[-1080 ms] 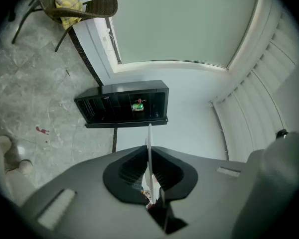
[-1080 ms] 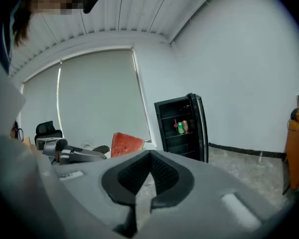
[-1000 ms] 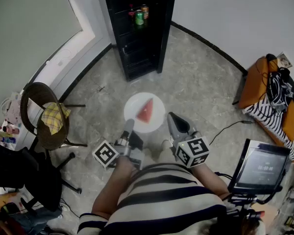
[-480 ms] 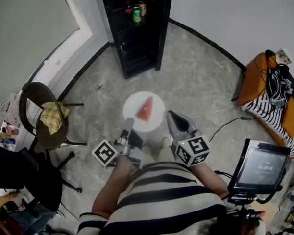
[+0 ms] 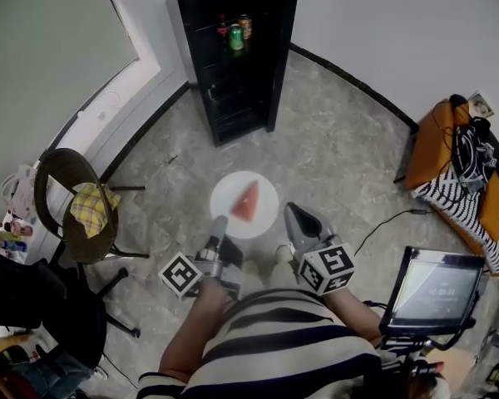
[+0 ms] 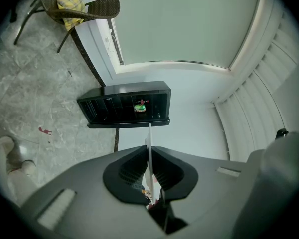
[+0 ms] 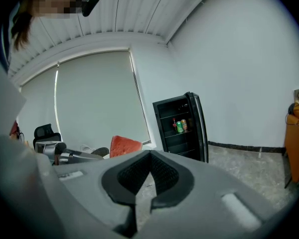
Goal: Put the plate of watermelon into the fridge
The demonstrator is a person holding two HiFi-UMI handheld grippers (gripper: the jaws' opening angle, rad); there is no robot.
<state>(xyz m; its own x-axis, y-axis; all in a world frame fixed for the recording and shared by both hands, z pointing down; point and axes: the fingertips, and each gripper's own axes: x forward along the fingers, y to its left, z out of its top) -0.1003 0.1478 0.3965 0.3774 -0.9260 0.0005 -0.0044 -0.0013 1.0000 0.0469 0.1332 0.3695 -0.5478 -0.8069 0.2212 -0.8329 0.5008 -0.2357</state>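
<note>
A grey stone floor (image 5: 341, 156) is seen in the head view, with an open black fridge (image 5: 233, 56) at the far side. A white plate (image 5: 224, 194) carrying a watermelon wedge (image 5: 246, 202) is held over the floor by its near edge in the left gripper (image 5: 219, 223), with the right gripper (image 5: 293, 213) just to its right. In the left gripper view, the plate's rim is pinched edge-on between the jaws. In the right gripper view, the jaws are pressed together on nothing.

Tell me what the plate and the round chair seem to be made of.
Plate: white, smooth, thin-edged; ceramic or plastic, the look leaves it open. Chair: brown woven shell, probably wicker or rattan; thin dark legs, likely metal.
</note>
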